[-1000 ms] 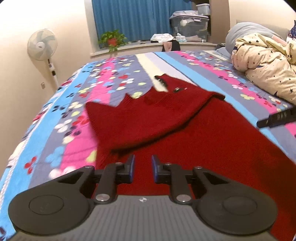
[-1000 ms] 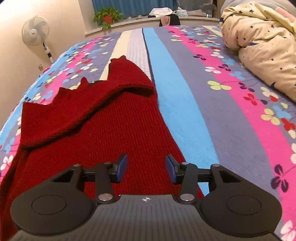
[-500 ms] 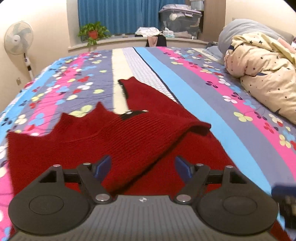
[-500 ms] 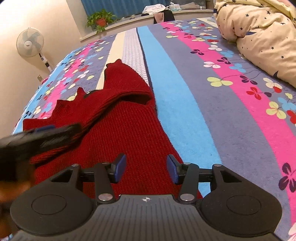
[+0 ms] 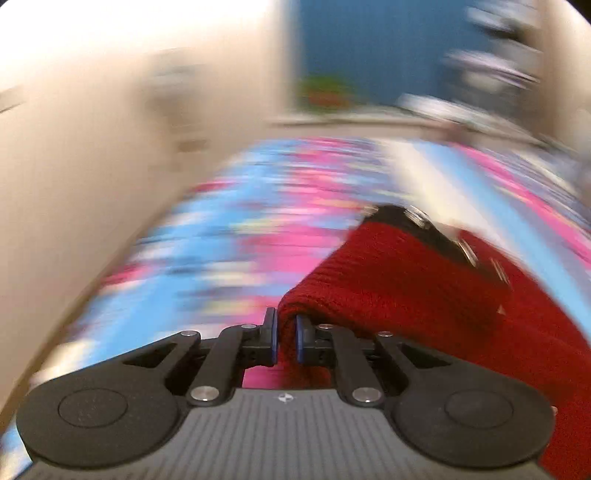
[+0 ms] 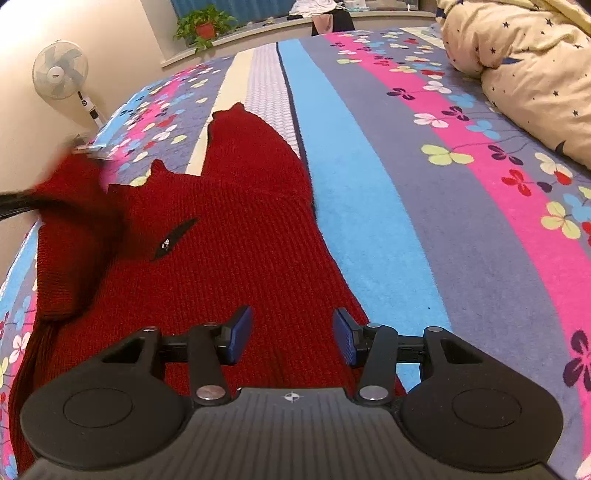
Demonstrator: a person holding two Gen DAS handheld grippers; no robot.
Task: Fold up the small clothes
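Observation:
A dark red knit sweater (image 6: pixel 240 240) lies along the striped floral bed sheet (image 6: pixel 424 221), with a small black patch (image 6: pixel 173 236) on its front. My right gripper (image 6: pixel 291 338) stands open low over the sweater's near end, the knit under both fingers and nothing pinched. My left gripper (image 5: pixel 284 339) is shut on a fold of the sweater (image 5: pixel 406 288), pads pressing the knit and the cloth raised off the bed. The left wrist view is smeared by motion. In the right wrist view the left gripper (image 6: pixel 14 203) is a dark blur at the left edge, carrying lifted red cloth.
A cream star-print duvet (image 6: pixel 524 74) is heaped on the bed's right side. Beyond the bed's left edge stand a white pedestal fan (image 6: pixel 61 74) and the wall. A potted plant (image 6: pixel 203 26) sits on the sill at the far end.
My left gripper opened wide, then closed on the sweater's folded edge and swung left with it, blurring its view. The folded flap has shifted left, baring the black patch. My right gripper edged forward.

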